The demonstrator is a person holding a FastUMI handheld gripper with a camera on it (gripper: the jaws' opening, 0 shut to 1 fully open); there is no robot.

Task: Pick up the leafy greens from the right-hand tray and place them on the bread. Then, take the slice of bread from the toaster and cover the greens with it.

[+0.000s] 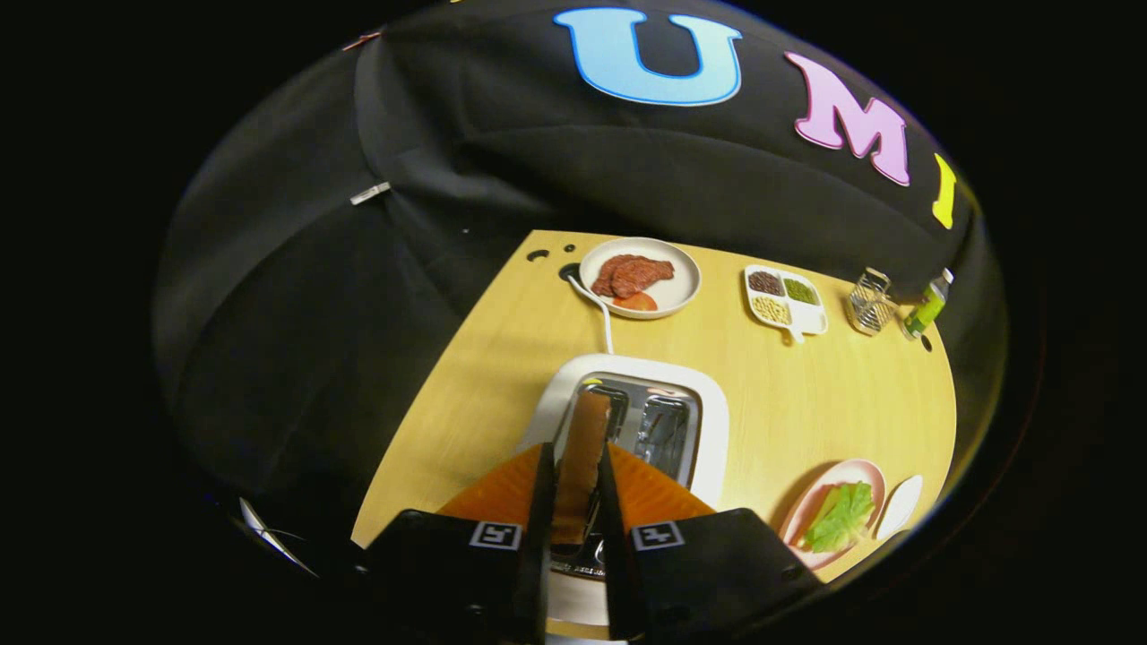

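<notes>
My gripper [573, 455] is shut on a slice of bread [587, 421], which stands edge-on between the two fingers. The slice is in or just above the left slot of the white toaster [712, 421]; I cannot tell whether its lower edge is clear of the slot. The toaster's right slot [663, 434] holds nothing. The leafy greens [842, 515] lie on a pink plate [865, 470] to the right of the toaster, near the table's front edge. I cannot tell whether bread lies under the greens.
A white dish [901, 506] sits just right of the pink plate. Beyond the toaster stand a plate with meat and tomato [685, 287], a divided tray of beans [811, 318], a wire basket [869, 303] and a green bottle [927, 309]. The toaster's cable [602, 318] runs back across the wooden table [806, 403].
</notes>
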